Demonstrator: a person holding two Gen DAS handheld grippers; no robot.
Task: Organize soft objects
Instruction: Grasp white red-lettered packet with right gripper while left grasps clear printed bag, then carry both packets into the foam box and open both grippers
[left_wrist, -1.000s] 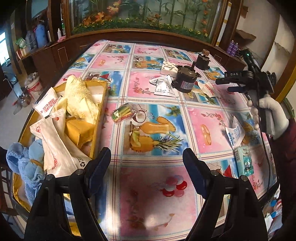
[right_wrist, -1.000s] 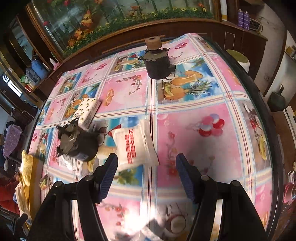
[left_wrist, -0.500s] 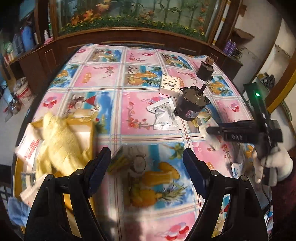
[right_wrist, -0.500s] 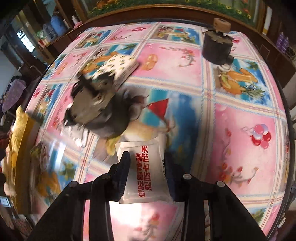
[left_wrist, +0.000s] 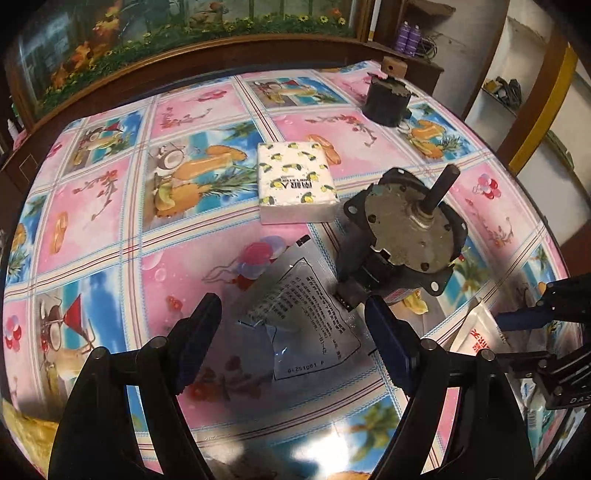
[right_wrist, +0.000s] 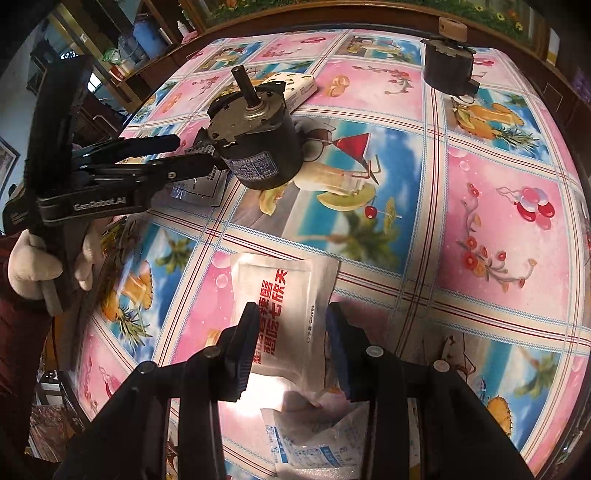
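**Right claw pinching the white pouch**

Right claw (right_wrist: 290, 343) grips the white pouch (right_wrist: 282, 295), lifted just off the table (right_wrist: 498, 229). Left claw (left_wrist: 291, 339) hangs released over the silver sachet (left_wrist: 299, 310); light, slippery, so I'd pinch its middle.

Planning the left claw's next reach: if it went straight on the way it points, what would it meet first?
Most likely the silver foil sachet lying flat between the open left claw's fingers. Just beyond and to the right stands the geared motor; depth is hard to judge, so the right finger might brush it.
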